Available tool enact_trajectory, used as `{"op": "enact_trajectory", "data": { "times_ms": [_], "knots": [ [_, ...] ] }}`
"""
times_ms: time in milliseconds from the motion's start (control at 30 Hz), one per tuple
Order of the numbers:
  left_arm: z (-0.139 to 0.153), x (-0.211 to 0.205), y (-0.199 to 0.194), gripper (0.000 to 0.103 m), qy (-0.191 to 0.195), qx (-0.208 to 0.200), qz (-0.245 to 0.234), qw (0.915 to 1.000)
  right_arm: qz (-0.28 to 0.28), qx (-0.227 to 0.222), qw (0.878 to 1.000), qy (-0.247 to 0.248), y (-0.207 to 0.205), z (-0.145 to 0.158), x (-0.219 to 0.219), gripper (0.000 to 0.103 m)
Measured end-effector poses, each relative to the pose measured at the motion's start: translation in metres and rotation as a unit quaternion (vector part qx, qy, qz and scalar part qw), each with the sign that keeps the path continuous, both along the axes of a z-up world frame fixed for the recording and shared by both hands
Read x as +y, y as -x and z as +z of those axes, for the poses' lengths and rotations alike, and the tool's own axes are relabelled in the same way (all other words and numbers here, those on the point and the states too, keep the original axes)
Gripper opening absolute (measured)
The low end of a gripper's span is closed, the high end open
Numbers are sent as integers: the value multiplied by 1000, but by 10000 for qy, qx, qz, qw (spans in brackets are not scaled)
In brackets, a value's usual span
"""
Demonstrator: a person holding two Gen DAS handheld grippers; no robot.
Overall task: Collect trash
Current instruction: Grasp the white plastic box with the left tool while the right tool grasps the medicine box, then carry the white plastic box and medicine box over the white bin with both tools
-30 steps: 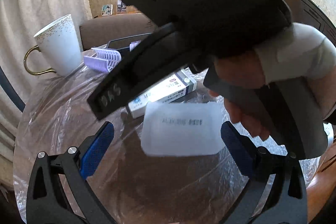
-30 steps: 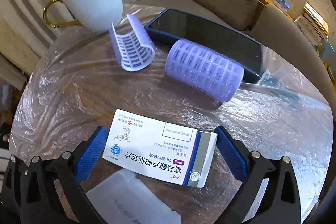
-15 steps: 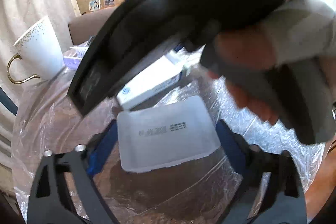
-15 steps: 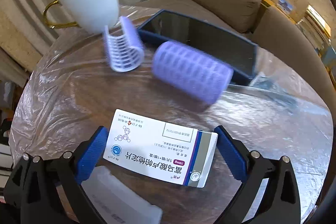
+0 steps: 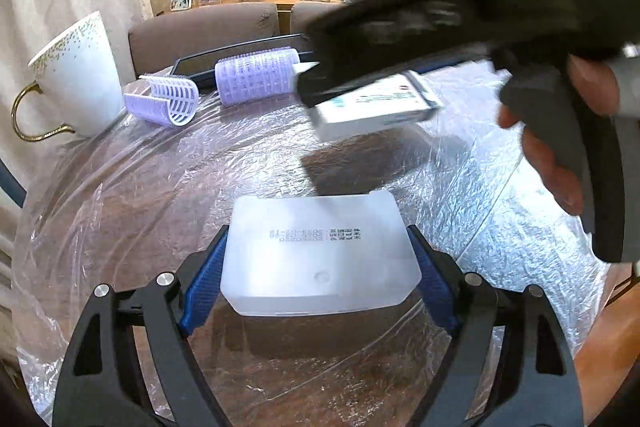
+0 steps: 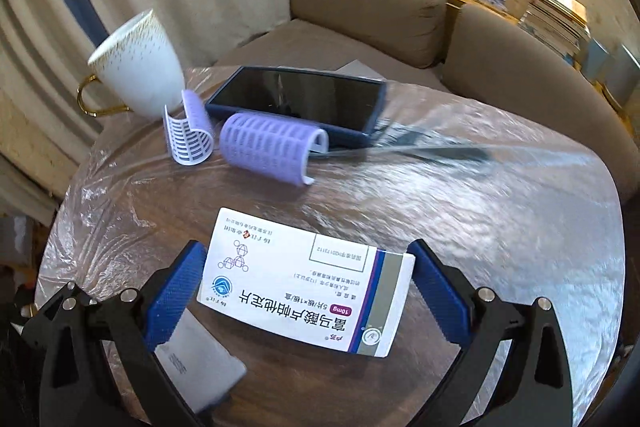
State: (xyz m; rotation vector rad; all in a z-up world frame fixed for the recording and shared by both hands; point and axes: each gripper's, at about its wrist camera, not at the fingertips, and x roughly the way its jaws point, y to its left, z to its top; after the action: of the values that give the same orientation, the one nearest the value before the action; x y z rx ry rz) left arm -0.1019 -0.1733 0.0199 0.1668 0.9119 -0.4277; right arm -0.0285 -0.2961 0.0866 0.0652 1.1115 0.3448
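Note:
My left gripper (image 5: 318, 287) is shut on a frosted white plastic box (image 5: 320, 251) with printed text and holds it above the round table. My right gripper (image 6: 306, 291) is shut on a white medicine carton (image 6: 304, 287) with purple and grey stripes, lifted off the table. In the left wrist view the right gripper (image 5: 460, 27) shows at the upper right, carrying the carton (image 5: 376, 107). The white box also shows in the right wrist view (image 6: 196, 367), at the lower left.
The round wooden table (image 5: 160, 187) is covered in plastic wrap. At its far side stand a white gold-speckled mug (image 6: 140, 67), two purple hair rollers (image 6: 268, 151) (image 6: 188, 133), a dark phone (image 6: 300, 99) and a dark comb (image 6: 432, 151). A brown sofa (image 6: 360, 3) lies behind.
Both grippers have risen with their loads: the carton is off the table, and the white box sits squarely between the left fingers. The right gripper moved up and right in the left view.

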Motion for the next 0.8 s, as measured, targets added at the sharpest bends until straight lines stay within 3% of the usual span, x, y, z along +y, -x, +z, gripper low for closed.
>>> {"op": "enact_trajectory", "data": {
  "times_ms": [167,467,800],
  "knots": [
    [3,13,1,84,222,150,153,9995,-145,-22,9997,-212,22,3,-18,98],
    [-1,21,15,84,225,129,240,9994,-383,-33,9975,-588,78,5,-37,98],
    [13,26,31,83,365,5,275,9990,-476,-71,9968,-635,116,6,-41,98]
  ]
}}
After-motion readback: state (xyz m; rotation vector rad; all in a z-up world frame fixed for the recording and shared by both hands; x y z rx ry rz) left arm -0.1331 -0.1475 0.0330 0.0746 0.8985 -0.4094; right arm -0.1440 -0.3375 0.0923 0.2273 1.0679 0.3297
